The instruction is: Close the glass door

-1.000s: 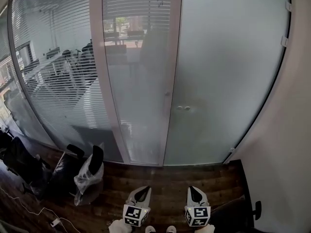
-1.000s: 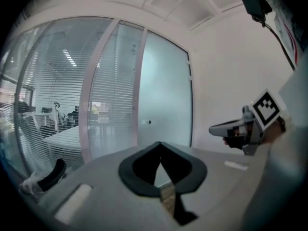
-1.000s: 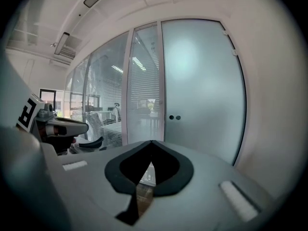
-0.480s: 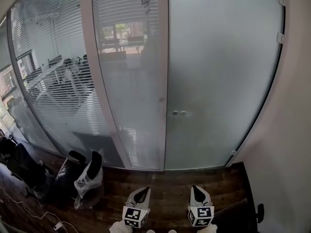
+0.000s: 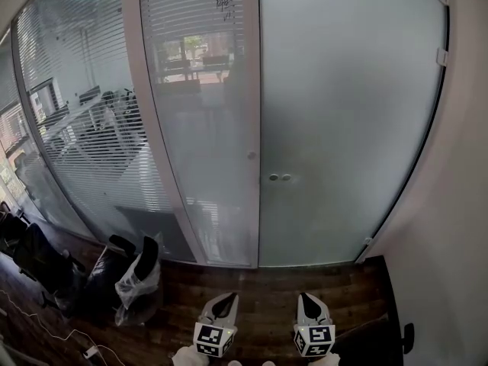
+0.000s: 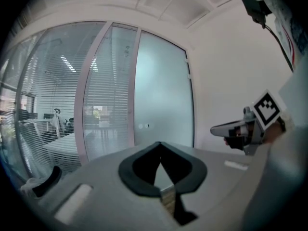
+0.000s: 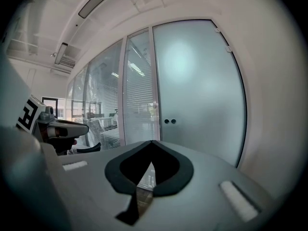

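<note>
The frosted glass door (image 5: 343,113) fills the right half of the head view. Its left edge lies along the white post (image 5: 252,128), with no gap that I can see. Two small round fittings (image 5: 279,178) sit near that edge, also seen as the fittings (image 7: 169,121). My left gripper (image 5: 224,302) and right gripper (image 5: 307,302) hang side by side low over the wooden floor, well short of the door. Both are shut with nothing in them. The left gripper (image 6: 159,144) and right gripper (image 7: 152,142) point roughly level at the door.
A glass partition with blinds (image 5: 84,120) curves away on the left. A chair wrapped in plastic (image 5: 137,273) and dark chairs (image 5: 34,254) stand at its foot. A white wall (image 5: 457,219) runs close on the right. Cables (image 5: 46,330) lie on the floor at lower left.
The head view has swung a little, so the door's edge and post now sit further left and more upright. Both grippers stay shut, low in the view.
</note>
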